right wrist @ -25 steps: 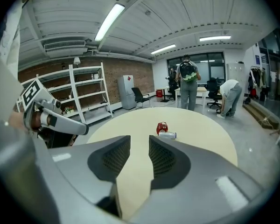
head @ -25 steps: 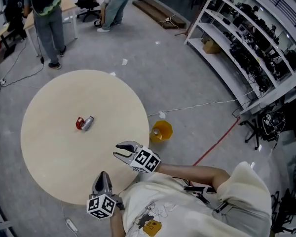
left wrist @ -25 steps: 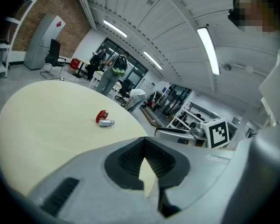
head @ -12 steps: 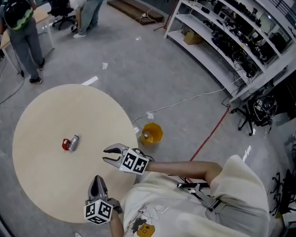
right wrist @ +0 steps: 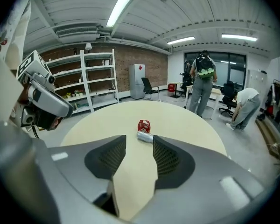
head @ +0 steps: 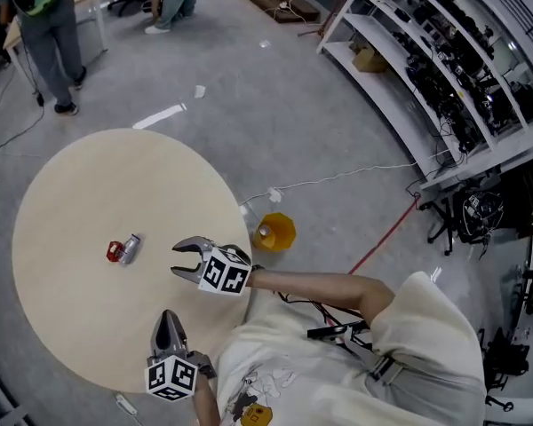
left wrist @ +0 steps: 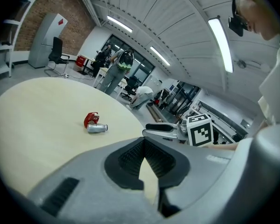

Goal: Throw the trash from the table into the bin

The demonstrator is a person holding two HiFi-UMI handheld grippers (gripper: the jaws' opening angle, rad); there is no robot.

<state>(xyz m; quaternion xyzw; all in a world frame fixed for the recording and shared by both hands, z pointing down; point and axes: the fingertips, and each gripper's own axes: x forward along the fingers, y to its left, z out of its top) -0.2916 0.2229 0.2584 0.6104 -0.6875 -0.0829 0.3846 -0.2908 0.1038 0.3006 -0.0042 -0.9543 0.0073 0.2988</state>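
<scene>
**Trash lies straight ahead of the right gripper, silver piece crosswise**

The trash lies near the middle of the round table (head: 80, 193), well apart from both grippers. It is two small pieces touching each other: a crushed red can (head: 115, 252) and a small silver can or bottle (head: 131, 248).

The right gripper (head: 179, 258) is the nearer one. Its jaws have just been opening and now stand moderately apart, with only bare tabletop between them.

In the right gripper view the two pieces sit almost on the centre line, beyond the fingertips. The silver piece (right wrist: 145, 136) is closer and the red can (right wrist: 143, 125) is just behind it. The silver piece's long axis runs across the line of approach, roughly parallel to the line from one jaw to the other. A straight push forward would probably catch it by its ends, so I think a roll of the wrist is needed to close on its narrow body.

The left gripper (head: 166, 319) is at the near edge of the table, farther from the trash. Its fingertips are together and it holds nothing.

The yellow bin (head: 275, 232) stands on the floor just beside the table, on the side of the right gripper away from the trash.
</scene>
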